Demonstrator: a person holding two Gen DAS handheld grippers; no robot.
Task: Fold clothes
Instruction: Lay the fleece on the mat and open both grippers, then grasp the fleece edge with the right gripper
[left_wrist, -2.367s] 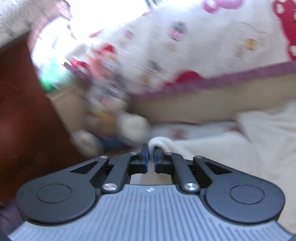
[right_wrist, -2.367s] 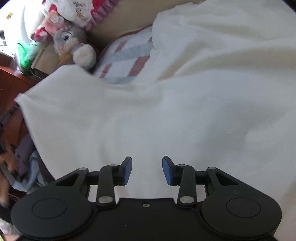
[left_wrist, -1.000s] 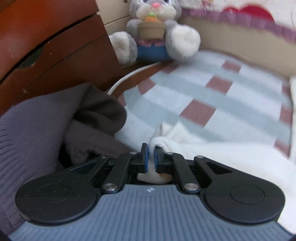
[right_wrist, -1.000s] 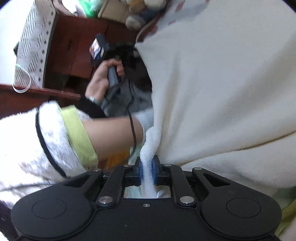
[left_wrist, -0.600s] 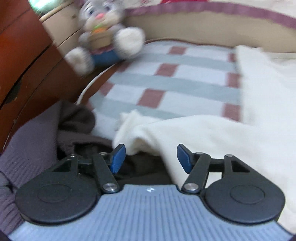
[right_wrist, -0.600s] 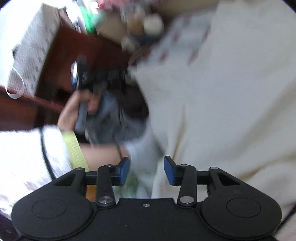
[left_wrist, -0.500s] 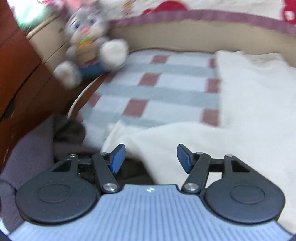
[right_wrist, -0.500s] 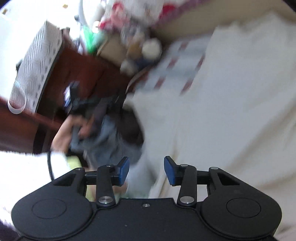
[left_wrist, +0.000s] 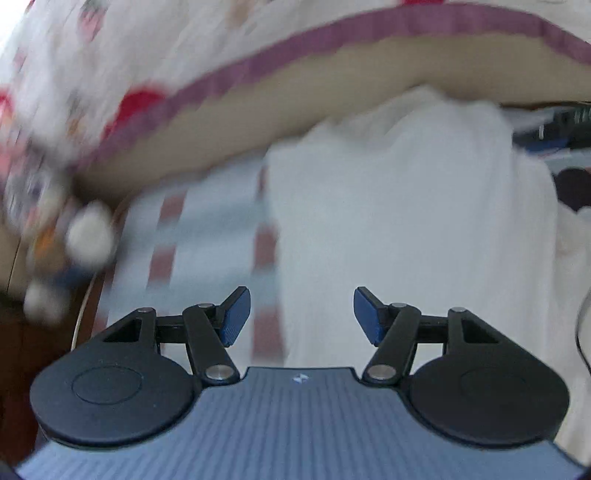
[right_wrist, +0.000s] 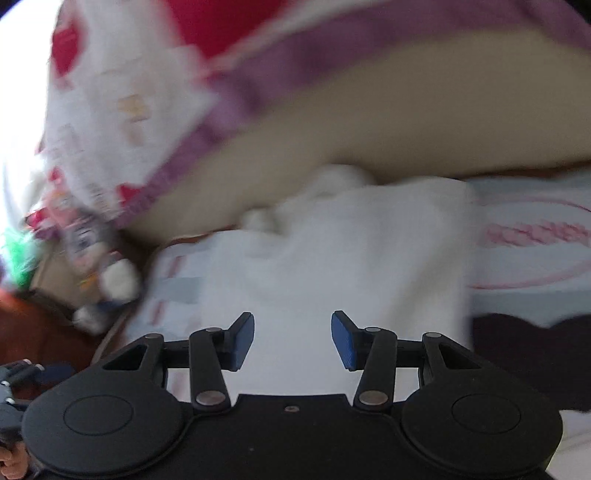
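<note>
Both views are pretty smeared with motion blur, so take the finer details with a grain of salt. The left gripper (left_wrist: 299, 314) has its blue pads spread wide apart with nothing between them, and the right gripper (right_wrist: 292, 339) is the same – fingers apart, holding nothing. The thing being folded is a white fleecy garment (left_wrist: 406, 229), and in the left wrist view it lies straight ahead of the claw and off to its right, spread flat, with its left edge running away from roughly between the fingers. In the right wrist view that same white cloth (right_wrist: 332, 280) sits directly ahead of and under the open fingers, with a lumpy bunched bit at its far end. Left of the left claw there's a checked blanket (left_wrist: 210, 236) in pale blue with reddish squares, and the garment lies on top of it. Further left, at the edge of the frame, is a plush bunny (right_wrist: 99, 273) – too blurry to say much beyond grey with white paws. Beyond the garment, across the whole far side, runs a tan padded headboard (left_wrist: 332, 92) with a printed white and red quilt (right_wrist: 122, 110) edged in purple draped above it. To the right of the right claw a dark piece of cloth (right_wrist: 524, 336) lies just beside the white garment's edge.
</note>
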